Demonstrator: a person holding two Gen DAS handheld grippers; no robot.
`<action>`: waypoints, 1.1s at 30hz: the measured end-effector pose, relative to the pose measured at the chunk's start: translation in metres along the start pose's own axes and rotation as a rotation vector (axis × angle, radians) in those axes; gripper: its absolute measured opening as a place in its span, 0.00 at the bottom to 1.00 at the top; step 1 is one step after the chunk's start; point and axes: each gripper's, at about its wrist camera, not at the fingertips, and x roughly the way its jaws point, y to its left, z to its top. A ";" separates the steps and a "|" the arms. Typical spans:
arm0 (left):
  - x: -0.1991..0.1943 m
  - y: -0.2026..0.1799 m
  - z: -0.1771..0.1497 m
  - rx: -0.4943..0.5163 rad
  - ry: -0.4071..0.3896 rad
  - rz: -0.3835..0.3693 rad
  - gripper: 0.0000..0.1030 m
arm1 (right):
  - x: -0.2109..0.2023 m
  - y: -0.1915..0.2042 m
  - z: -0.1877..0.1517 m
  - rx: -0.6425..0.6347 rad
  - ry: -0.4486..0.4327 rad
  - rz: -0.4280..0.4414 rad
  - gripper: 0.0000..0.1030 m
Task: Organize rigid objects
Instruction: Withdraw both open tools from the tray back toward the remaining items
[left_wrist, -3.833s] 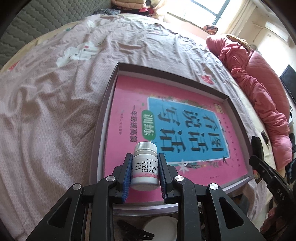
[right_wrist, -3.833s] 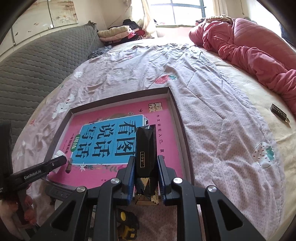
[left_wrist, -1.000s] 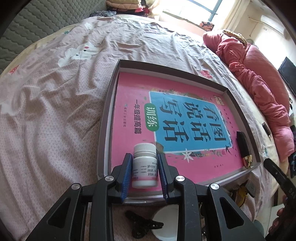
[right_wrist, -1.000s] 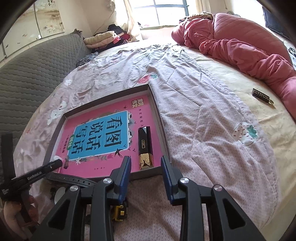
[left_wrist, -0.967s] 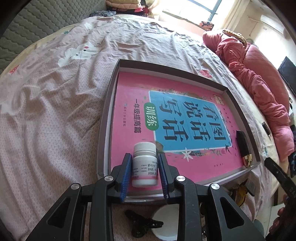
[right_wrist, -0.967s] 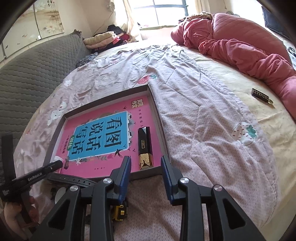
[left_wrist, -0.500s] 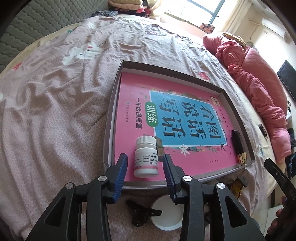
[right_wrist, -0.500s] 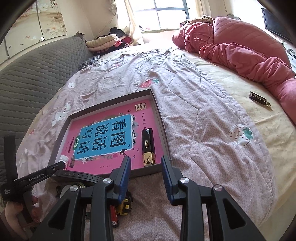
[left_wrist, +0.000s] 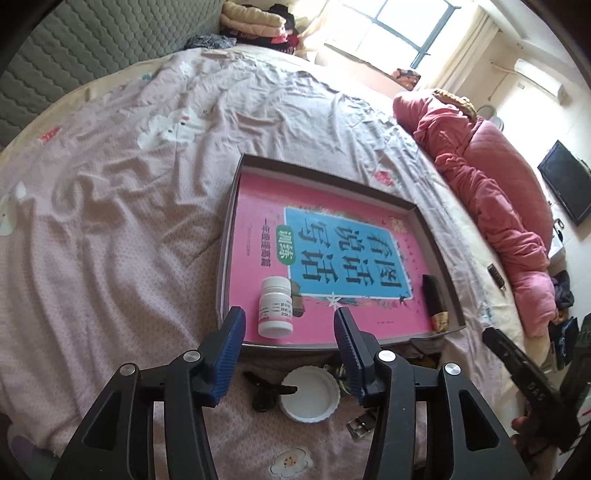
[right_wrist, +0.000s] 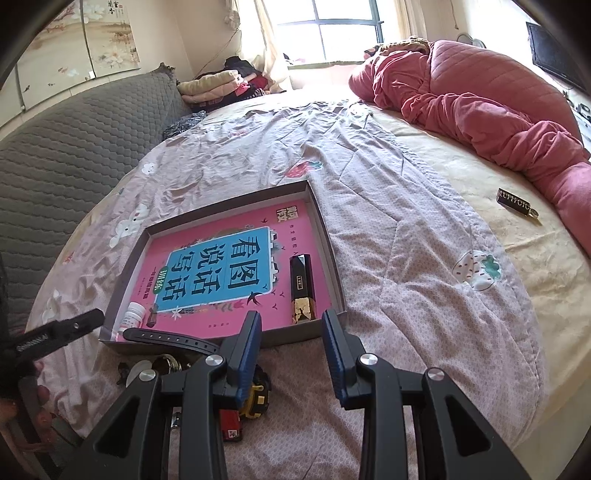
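Left claw (left_wrist: 288, 332) is held wide open, nothing grasped; white lid (left_wrist: 309, 393) is seen lying flat just below it, nearer than right claw (right_wrist: 291, 332).

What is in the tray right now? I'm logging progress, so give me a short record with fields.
tray: shallow box on the bed, pink book lying flat inside
white bottle: upright, near left corner, released
black-gold box: lying flat by the right wall
left claw: open, empty
right claw: open, empty
outside tray: white lid, black strap
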 end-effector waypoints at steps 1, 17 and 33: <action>-0.003 0.001 0.001 -0.004 -0.003 -0.003 0.51 | -0.001 0.001 0.000 -0.002 -0.002 0.000 0.33; -0.039 0.020 -0.007 -0.012 -0.028 0.021 0.55 | -0.013 0.003 -0.003 -0.012 -0.018 0.008 0.44; -0.028 -0.001 -0.039 0.052 0.046 0.015 0.55 | -0.019 0.008 -0.015 -0.028 -0.002 0.011 0.44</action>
